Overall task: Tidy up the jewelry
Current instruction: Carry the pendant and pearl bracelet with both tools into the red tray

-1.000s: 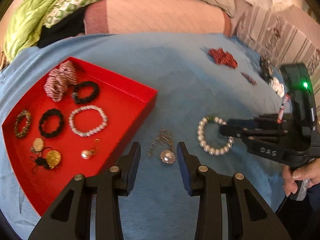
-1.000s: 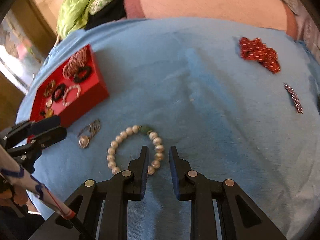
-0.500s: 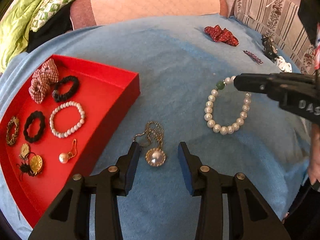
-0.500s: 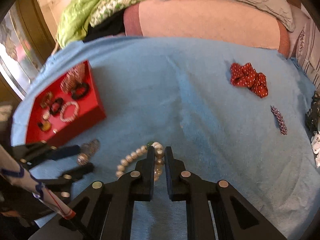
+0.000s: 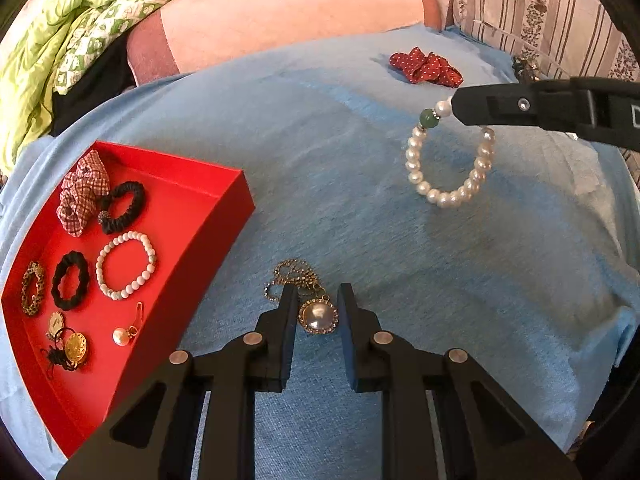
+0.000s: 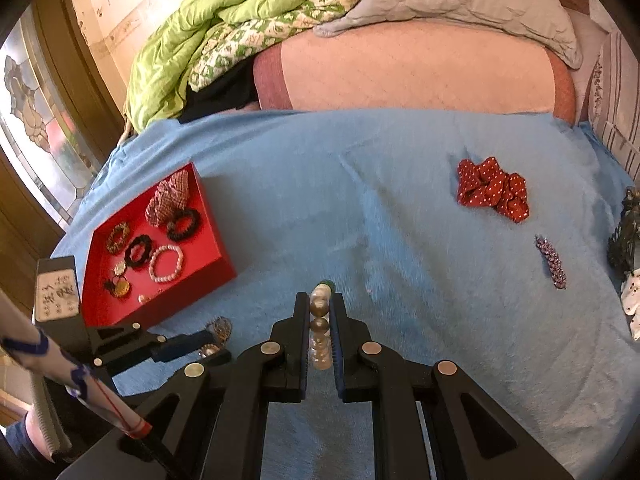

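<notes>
Your work surface is a bed under a blue blanket point(image 5: 360, 152). Between your left fingers lies a pendant necklace point(image 5: 318, 316); a red tray point(image 5: 224, 216) sits to their left. Beyond your right fingers lie a red dotted scrunchie point(image 6: 493, 189) and a beaded clip point(image 6: 551, 256).

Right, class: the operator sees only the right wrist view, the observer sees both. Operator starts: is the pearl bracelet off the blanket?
Observer: Yes; the pearl bracelet hangs as a full loop from the right gripper, its shadow on the blanket below.
Operator: And the left gripper?
Observer: Open, fingers either side of a round pendant that lies on the blanket.
Operator: What is the small thing beside the gold charm in the red tray?
Observer: A single pearl drop on a gold hook.
</notes>
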Demonstrator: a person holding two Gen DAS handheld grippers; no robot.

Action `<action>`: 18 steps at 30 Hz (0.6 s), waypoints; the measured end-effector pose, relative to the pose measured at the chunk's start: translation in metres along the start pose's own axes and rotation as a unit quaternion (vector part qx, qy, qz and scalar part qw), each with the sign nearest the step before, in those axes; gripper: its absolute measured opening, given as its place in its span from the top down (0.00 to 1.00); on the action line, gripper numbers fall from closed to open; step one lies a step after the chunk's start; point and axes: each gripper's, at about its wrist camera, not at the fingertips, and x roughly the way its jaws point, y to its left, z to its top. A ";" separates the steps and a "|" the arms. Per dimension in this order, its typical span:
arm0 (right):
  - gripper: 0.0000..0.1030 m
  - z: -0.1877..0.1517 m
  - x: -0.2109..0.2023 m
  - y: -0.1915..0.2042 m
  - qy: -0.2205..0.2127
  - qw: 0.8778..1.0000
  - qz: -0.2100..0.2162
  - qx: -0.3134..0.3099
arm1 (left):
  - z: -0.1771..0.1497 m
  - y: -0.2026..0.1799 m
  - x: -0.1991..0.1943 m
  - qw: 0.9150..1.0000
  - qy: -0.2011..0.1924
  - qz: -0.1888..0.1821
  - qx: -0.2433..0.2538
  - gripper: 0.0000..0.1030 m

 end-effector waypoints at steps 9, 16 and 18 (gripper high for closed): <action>0.90 0.001 -0.002 0.001 -0.005 1.000 0.006 0.002 | 0.002 0.005 -0.016 1.000 -0.022 -0.007 -0.008 0.81; 0.90 0.003 -0.005 0.002 -0.009 1.000 0.011 0.004 | 0.011 0.011 -0.037 0.998 -0.052 -0.013 -0.017 0.81; 0.90 0.005 -0.007 0.002 -0.012 1.000 0.014 0.005 | 0.016 0.019 -0.048 0.997 -0.067 -0.020 -0.032 0.81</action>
